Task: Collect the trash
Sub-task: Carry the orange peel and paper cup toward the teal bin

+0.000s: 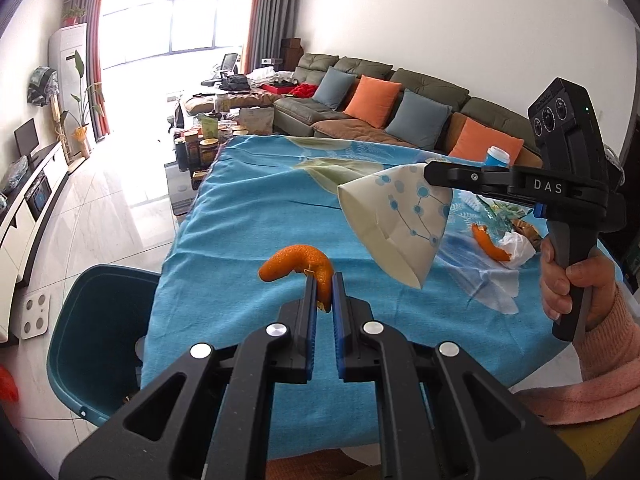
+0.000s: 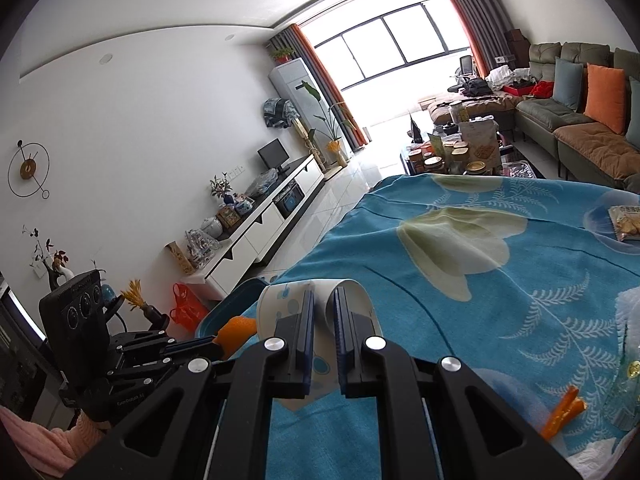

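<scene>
While the tabletop [image 1: 248, 216] lay under its blue leaf-print cloth, a teal bin [image 1: 96, 344] stood on the floor at its near-left corner; the right claw [image 1: 430, 174] was clamped on a crushed paper cup [image 1: 400, 224] held above the cloth; the left claw [image 1: 324, 280] pinched a curl of orange peel [image 1: 294, 266] over the cloth near the bin's side; another peel [image 1: 486, 246] and a crumpled tissue [image 1: 516, 248] lay on the cloth further right.

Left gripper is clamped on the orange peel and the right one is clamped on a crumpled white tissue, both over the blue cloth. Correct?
Not quite. The right gripper is shut on a flattened paper cup, not a tissue; the left wrist view shows it plainly. The tissue lies on the blue cloth. The left gripper does hold the orange peel.
</scene>
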The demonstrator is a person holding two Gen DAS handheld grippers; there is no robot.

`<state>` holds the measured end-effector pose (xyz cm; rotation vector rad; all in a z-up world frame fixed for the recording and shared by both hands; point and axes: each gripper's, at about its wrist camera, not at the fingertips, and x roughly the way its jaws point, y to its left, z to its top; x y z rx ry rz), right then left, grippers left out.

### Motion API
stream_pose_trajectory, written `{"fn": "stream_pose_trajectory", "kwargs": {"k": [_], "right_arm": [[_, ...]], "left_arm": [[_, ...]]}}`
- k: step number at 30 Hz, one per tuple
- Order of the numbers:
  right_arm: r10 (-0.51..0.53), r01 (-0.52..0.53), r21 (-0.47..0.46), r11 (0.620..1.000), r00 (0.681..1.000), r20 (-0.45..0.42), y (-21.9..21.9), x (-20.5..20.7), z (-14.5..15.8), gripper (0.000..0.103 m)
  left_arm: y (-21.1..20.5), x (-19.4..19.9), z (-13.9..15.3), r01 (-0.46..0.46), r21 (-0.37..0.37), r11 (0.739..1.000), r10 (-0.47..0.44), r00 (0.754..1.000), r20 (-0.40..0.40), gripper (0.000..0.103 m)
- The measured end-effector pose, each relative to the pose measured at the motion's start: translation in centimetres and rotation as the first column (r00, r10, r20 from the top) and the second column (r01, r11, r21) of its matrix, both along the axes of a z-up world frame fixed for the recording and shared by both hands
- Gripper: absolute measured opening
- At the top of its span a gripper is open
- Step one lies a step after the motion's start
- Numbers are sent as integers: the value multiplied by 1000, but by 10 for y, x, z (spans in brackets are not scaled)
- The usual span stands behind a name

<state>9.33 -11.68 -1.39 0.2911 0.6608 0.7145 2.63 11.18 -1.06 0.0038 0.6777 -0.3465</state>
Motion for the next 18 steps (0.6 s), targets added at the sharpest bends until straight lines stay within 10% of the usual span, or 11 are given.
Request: {"fn": "stream_pose_trajectory", "kwargs": {"k": [18], "right_arm": [[162,-162,9,987,986,-44,96,31,-1,8]], "left_arm": [[88,-5,10,-193,30,981,192,981,28,8]]}}
